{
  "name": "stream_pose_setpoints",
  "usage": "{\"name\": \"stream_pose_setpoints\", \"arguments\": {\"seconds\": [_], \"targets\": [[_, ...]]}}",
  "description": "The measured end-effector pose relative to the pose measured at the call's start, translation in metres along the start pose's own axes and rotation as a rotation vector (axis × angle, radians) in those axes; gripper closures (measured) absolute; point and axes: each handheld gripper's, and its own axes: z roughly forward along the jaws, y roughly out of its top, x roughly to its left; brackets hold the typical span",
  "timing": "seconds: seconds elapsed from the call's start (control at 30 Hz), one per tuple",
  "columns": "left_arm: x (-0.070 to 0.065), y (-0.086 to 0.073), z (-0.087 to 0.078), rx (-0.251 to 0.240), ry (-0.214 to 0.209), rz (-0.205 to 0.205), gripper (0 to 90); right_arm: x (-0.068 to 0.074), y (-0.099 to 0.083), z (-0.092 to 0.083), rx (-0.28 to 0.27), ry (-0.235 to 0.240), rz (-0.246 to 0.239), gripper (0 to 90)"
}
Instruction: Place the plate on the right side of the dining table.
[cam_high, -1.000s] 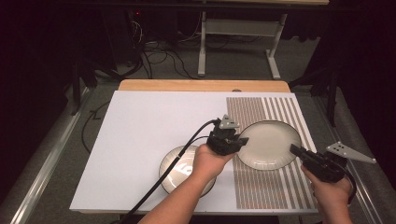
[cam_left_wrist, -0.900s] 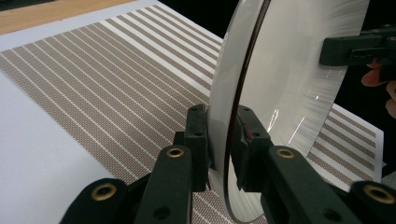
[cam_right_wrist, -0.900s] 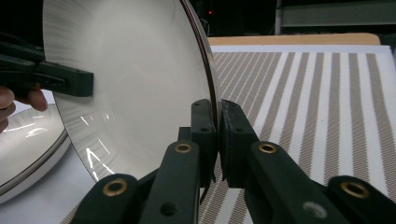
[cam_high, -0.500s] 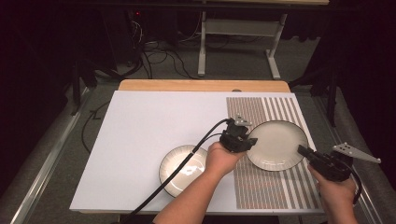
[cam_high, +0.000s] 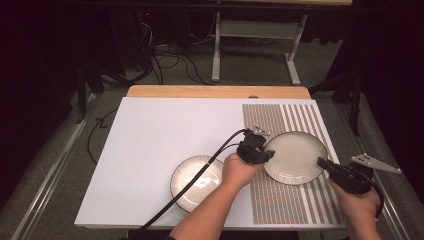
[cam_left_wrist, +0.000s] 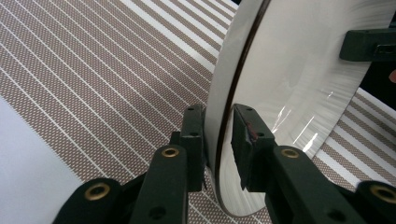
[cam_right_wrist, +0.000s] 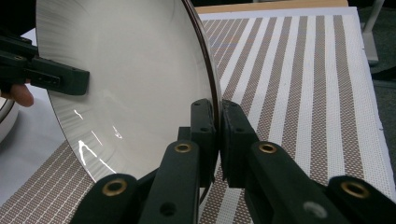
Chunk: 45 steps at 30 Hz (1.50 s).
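A pale plate with a dark rim (cam_high: 295, 155) hangs low over the striped placemat (cam_high: 300, 200), held from both sides. My left gripper (cam_high: 265, 152) is shut on its left rim; in the left gripper view the jaws (cam_left_wrist: 218, 140) pinch the edge of the plate (cam_left_wrist: 289, 70). My right gripper (cam_high: 322, 162) is shut on the right rim, with the plate (cam_right_wrist: 126, 70) tilted up from between its jaws (cam_right_wrist: 217, 126). Each gripper view shows the other gripper's jaw on the far rim. A second, similar plate (cam_high: 195, 180) lies on the white board, under the left forearm.
The white board (cam_high: 165, 135) covers the wooden table (cam_high: 215, 91); the brown-and-white placemat lies on its right part. A black cable (cam_high: 200, 180) trails from the left gripper across the second plate. Dark floor, cables and a desk frame lie beyond.
Both hands have carried the plate to the right and a little lower, further over the striped placemat. The second plate has stayed where it was.
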Motion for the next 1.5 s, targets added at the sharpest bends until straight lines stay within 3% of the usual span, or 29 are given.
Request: {"name": "stream_pose_setpoints", "arguments": {"seconds": [0.23,0.43,0.6,0.9,1.27,1.5], "targets": [[0.0,0.0,0.004,0.004,0.025,0.011,70.9,0.0,0.0,0.0,0.003,0.001,0.001,87.6],[-0.003,0.0,-0.011,-0.049,0.036,0.032,57.1,0.0,0.0,0.001,0.007,-0.01,-0.005,87.0],[0.002,-0.006,-0.039,-0.12,0.075,0.076,46.5,-0.001,-0.001,0.003,0.016,-0.026,-0.004,86.4],[0.026,-0.032,-0.101,-0.196,0.119,0.061,30.8,0.0,0.0,0.005,0.023,-0.045,-0.007,85.7],[0.063,-0.086,-0.176,-0.271,0.203,0.042,18.5,-0.001,0.0,0.008,0.044,-0.074,0.01,84.3],[0.084,-0.115,-0.208,-0.304,0.247,0.038,15.4,-0.003,-0.001,0.011,0.052,-0.082,0.015,83.5]]}}
